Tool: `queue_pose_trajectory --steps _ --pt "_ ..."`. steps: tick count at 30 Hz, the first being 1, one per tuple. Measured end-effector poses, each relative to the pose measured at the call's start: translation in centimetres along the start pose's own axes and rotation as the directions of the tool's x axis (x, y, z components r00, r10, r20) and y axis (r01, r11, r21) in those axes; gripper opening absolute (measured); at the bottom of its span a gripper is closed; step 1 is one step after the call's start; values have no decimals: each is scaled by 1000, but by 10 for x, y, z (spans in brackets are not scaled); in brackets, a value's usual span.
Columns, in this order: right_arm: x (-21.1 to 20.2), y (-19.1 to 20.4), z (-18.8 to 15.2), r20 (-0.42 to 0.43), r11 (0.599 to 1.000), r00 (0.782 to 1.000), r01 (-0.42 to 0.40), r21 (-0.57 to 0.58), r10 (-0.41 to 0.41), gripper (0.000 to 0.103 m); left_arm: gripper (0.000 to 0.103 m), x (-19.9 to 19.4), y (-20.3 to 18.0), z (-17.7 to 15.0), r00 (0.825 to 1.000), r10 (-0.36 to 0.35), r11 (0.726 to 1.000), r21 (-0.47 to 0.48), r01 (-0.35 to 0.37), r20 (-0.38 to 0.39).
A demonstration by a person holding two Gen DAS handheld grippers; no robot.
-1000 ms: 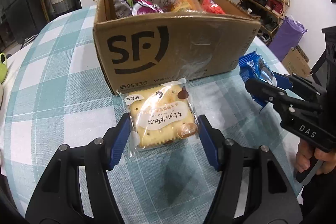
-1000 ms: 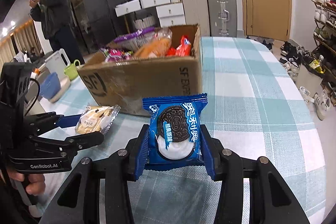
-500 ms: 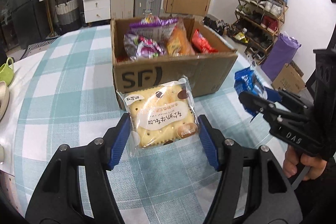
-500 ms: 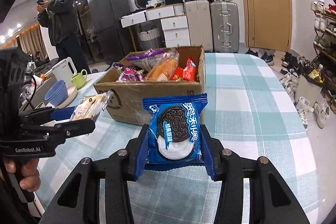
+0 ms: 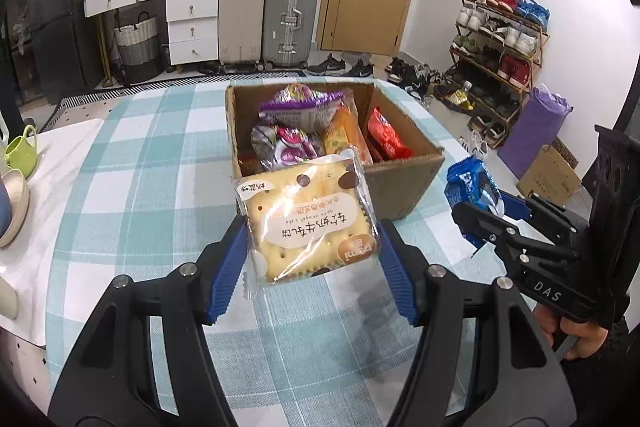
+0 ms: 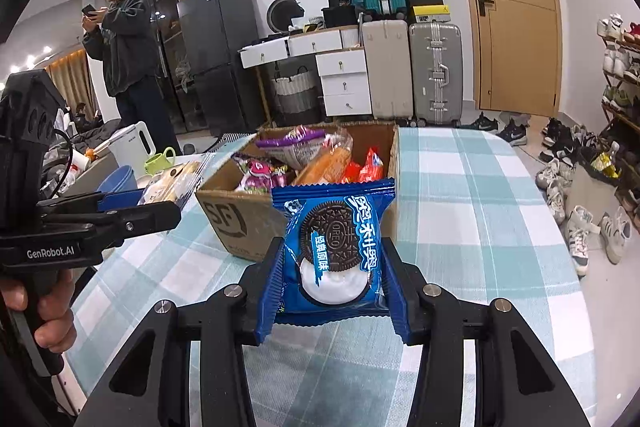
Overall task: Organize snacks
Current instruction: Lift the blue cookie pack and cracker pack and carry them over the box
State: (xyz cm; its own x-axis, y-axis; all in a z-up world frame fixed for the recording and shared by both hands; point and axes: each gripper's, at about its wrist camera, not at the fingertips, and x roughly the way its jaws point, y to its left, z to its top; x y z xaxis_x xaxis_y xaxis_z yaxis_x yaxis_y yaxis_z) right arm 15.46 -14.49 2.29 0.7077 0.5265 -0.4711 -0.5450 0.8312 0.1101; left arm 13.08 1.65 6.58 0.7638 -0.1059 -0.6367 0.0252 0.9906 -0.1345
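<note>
Left wrist view: left gripper (image 5: 312, 247) clamps a cracker packet (image 5: 306, 219); right gripper (image 6: 334, 267) clamps a blue cookie packet (image 6: 336, 251). Clear the cardboard box (image 5: 404, 183) near rim before releasing.

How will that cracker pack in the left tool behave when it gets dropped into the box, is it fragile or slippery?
Probably fragile: the cracker pack shows one large thin cracker through clear film, and a hard squeeze from the left tool might snap it. Likely slippery too, since the wrapper is glossy. It looks light and flat, so it should slide between the bags in the box rather than roll.
</note>
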Motion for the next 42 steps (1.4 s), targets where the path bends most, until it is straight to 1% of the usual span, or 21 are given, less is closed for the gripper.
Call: queue_pose_trajectory --steps 10,21,31,42 --pt "6 4 23 30 1000 1000 -3 -31 4 46 61 -8 4 28 999 7 1000 -5 -7 50" --pt "20 5 38 39 999 999 -7 -42 9 46 61 2 4 48 998 6 1000 0 -6 67" --pt "42 -2 51 20 999 999 -29 -33 30 46 61 33 4 66 998 15 1000 25 -16 54" --pt "68 -3 63 0 998 1000 -31 -51 31 46 62 73 6 80 999 22 999 41 -24 36"
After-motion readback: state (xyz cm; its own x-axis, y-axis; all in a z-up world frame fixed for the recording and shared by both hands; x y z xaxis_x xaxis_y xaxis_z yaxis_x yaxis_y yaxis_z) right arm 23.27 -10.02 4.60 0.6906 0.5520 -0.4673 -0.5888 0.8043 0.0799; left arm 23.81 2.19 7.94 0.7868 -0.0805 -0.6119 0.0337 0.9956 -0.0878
